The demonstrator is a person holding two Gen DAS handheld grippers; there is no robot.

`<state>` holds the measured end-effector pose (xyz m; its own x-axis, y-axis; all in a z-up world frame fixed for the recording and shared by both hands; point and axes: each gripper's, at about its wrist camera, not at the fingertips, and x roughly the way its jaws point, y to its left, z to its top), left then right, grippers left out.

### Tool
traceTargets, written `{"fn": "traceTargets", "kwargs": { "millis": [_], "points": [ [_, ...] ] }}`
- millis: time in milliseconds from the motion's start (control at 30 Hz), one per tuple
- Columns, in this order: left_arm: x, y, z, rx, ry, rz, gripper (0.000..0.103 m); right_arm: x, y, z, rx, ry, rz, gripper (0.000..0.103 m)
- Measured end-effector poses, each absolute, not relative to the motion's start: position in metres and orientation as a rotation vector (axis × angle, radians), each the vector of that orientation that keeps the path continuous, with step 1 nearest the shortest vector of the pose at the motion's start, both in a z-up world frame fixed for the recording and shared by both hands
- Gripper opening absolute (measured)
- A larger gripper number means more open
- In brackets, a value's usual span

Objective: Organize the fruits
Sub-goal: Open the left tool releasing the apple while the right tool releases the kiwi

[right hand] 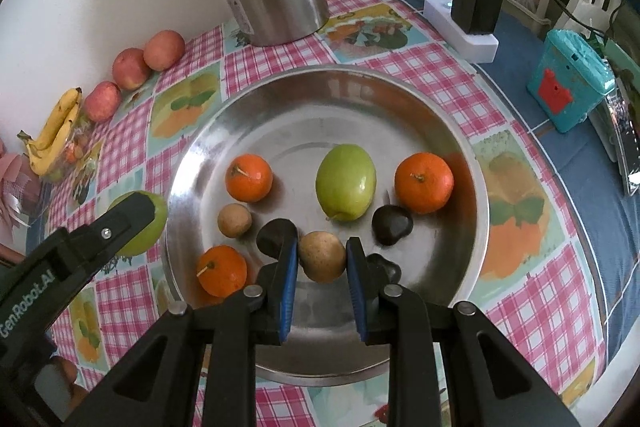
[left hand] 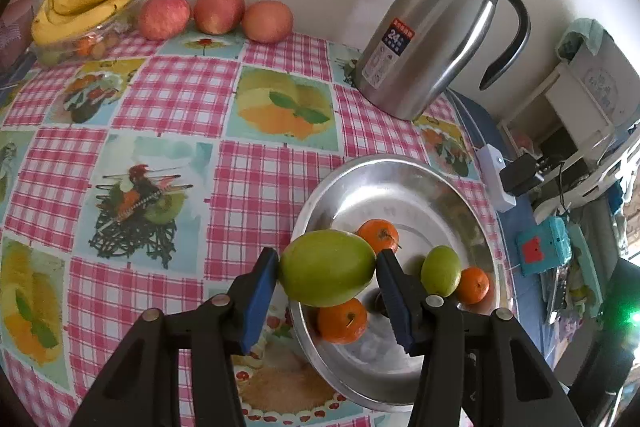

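My left gripper is shut on a large green fruit and holds it above the left rim of the steel plate. It also shows in the right wrist view left of the plate. My right gripper is shut on a small brown round fruit low over the plate's near part. On the plate lie three oranges, a green fruit, a second brown fruit and dark chestnuts.
Three apples and a banana bunch lie along the back wall. A steel thermos jug stands at the back right. A power strip with adapter and a teal box sit right of the plate.
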<state>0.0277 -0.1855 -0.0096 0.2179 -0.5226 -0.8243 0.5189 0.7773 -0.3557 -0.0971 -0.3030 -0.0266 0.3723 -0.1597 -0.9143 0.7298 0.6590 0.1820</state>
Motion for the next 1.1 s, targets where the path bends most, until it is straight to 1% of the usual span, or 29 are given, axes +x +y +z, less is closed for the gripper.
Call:
{"fn": "traceTargets", "kwargs": {
  "millis": [333, 933, 1000, 1100],
  "points": [
    [0.029, -0.188, -0.024, 0.015, 1.174, -0.708, 0.054, -0.094, -0.299, -0.036, 0.639, 1.095, -0.606, 0.025],
    [0.030, -0.190, -0.024, 0.006, 1.189, -0.724, 0.055, -0.091, -0.297, -0.039, 0.634, 1.117, -0.597, 0.025],
    [0.030, -0.190, -0.022, -0.002, 1.190, -0.730, 0.056, -0.091, -0.297, -0.038, 0.633, 1.114, -0.598, 0.026],
    [0.029, -0.189, -0.020, 0.000, 1.188, -0.733, 0.057, -0.092, -0.297, -0.036, 0.633, 1.103, -0.604, 0.033]
  ]
}}
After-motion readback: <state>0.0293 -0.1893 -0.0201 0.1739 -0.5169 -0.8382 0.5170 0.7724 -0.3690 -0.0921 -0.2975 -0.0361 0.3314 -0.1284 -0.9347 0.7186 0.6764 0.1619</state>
